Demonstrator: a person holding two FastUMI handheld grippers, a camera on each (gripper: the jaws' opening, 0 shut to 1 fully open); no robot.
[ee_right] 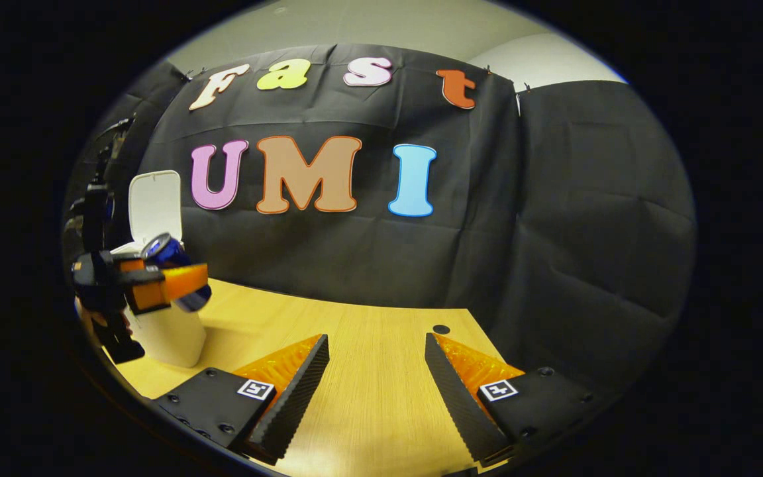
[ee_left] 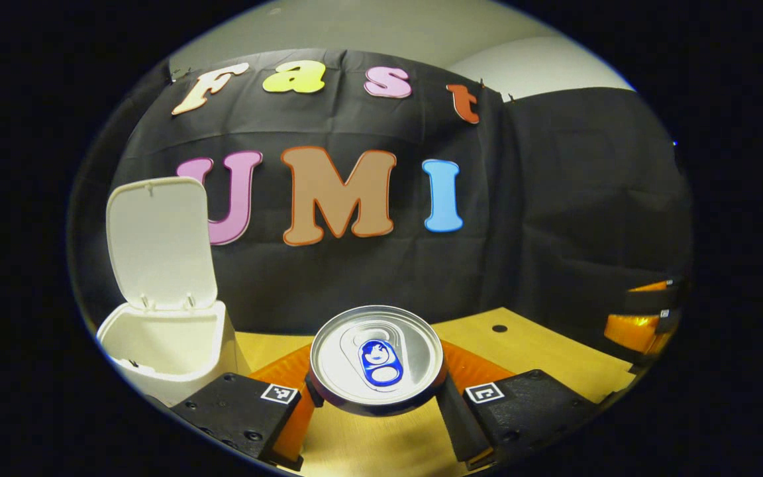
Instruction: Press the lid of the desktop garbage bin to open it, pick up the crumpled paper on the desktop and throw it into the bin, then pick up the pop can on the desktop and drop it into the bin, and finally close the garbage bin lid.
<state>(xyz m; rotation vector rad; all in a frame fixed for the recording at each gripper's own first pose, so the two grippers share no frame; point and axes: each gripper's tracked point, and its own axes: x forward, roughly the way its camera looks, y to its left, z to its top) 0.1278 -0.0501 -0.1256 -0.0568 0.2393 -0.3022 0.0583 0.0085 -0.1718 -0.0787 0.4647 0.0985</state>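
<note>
The left tool (ee_left: 376, 397) clamps the pop can (ee_left: 376, 354) above the tabletop (ee_right: 368, 371), just right of the open-lidded garbage bin (ee_left: 163, 344), while the right tool (ee_right: 376, 391) hangs spread and empty.

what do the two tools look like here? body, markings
Both match: left tool and right tool each have two black blocky carriers with screw heads and a small square black-and-white marker apiece. The right tool's fingers are wedge-shaped with ribbed inner faces.

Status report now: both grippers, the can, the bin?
Left gripper shut on pop can, held off the table. Right gripper open, idle. Bin lid up; path clear.
</note>
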